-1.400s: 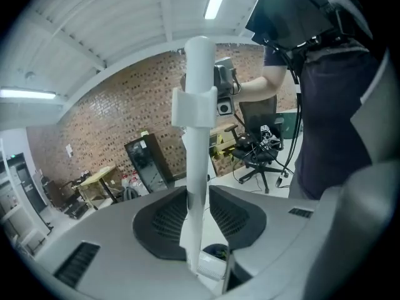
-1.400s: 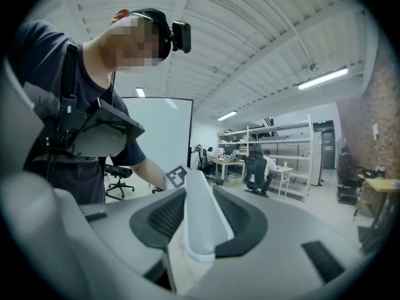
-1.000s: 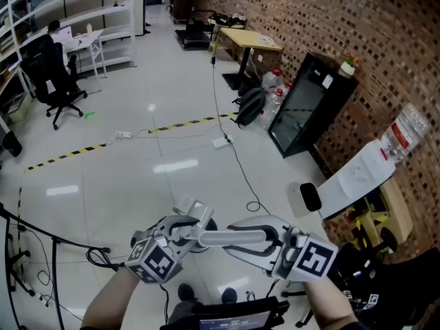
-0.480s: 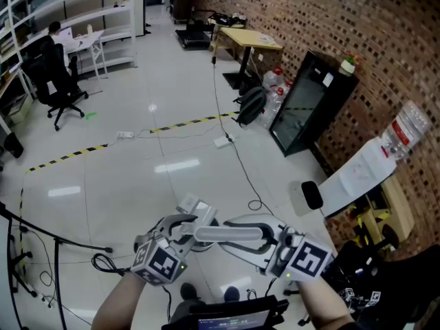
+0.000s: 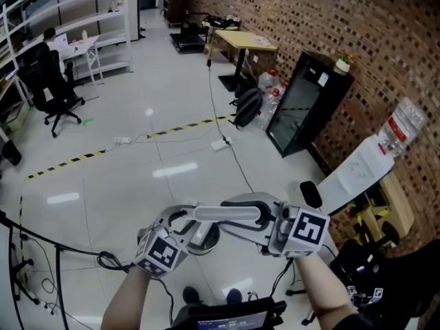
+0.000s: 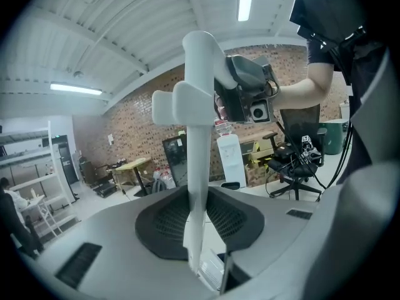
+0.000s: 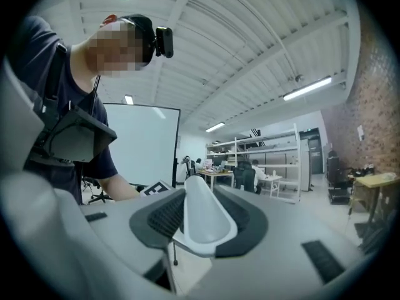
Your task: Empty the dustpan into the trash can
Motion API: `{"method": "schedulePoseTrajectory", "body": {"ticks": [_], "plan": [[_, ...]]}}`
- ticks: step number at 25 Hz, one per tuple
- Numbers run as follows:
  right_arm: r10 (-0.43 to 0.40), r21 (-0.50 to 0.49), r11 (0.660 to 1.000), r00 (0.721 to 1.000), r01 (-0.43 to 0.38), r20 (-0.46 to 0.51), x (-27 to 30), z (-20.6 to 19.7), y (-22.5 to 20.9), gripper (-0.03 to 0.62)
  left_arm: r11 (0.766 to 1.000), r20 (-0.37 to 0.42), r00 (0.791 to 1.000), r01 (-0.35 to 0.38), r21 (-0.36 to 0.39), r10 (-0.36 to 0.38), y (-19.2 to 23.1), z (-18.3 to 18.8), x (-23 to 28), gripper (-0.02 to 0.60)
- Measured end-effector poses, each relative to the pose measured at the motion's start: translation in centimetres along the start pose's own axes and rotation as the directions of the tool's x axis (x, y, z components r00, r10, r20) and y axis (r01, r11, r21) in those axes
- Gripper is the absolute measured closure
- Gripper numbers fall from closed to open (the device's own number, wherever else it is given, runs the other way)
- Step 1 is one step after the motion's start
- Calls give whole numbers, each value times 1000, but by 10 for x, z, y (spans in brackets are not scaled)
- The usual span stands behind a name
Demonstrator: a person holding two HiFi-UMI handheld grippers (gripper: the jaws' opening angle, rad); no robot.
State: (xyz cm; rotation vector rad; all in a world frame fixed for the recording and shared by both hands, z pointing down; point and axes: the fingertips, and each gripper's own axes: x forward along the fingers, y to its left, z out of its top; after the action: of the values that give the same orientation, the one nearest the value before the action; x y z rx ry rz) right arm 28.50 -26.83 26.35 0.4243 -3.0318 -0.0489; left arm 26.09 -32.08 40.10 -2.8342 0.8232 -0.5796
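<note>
**Both grippers clamped on the dustpan handle, held above the floor**

Head view: the dustpan handle (image 5: 220, 214) lies almost level in the air, over the near part of the white floor (image 5: 124, 177), on the person's side of the yellow-and-black tape line (image 5: 179, 124). The left gripper (image 5: 184, 224) has it at one end and the right gripper (image 5: 244, 218) at the other. Their marker cubes sit outboard, close to the person's forearms. A dark round form (image 5: 206, 240) shows just under the handle beside the left gripper. I cannot tell what it is, and the pan itself is mostly hidden there. A brick wall (image 5: 357, 40) runs along the floor's far right edge, with a water dispenser (image 5: 357, 170) against it.

Left gripper view: the jaws are closed on the slim white shaft, with the dark ribbed pads pressing it from both sides. The shaft rises straight away from them to the right gripper, which grips it further up. A pale grille-like part (image 6: 211, 272) shows at the base of the shaft, too close to make out.

Right gripper view: the jaws stand wider and clamp the broad, rounded end of the handle. The left gripper's marker cube is visible just beyond it.
</note>
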Motion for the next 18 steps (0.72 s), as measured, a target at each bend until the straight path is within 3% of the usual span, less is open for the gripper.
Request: {"method": "schedulePoseTrajectory", "body": {"ticks": [6,14,18], "plan": [[-64,0,998,997,65,42,17,3,-3,442,995,3,998,-69,-76,69,11,-8,-5,497],[-172,-9,985,973,175,153,38,8,8,442,981,14,984,-178,-76,180,24,-7,-17,497],[-183,10,983,967,184,177,39,4,5,442,969,-14,972,-236,-68,235,28,-10,-14,497]]}}
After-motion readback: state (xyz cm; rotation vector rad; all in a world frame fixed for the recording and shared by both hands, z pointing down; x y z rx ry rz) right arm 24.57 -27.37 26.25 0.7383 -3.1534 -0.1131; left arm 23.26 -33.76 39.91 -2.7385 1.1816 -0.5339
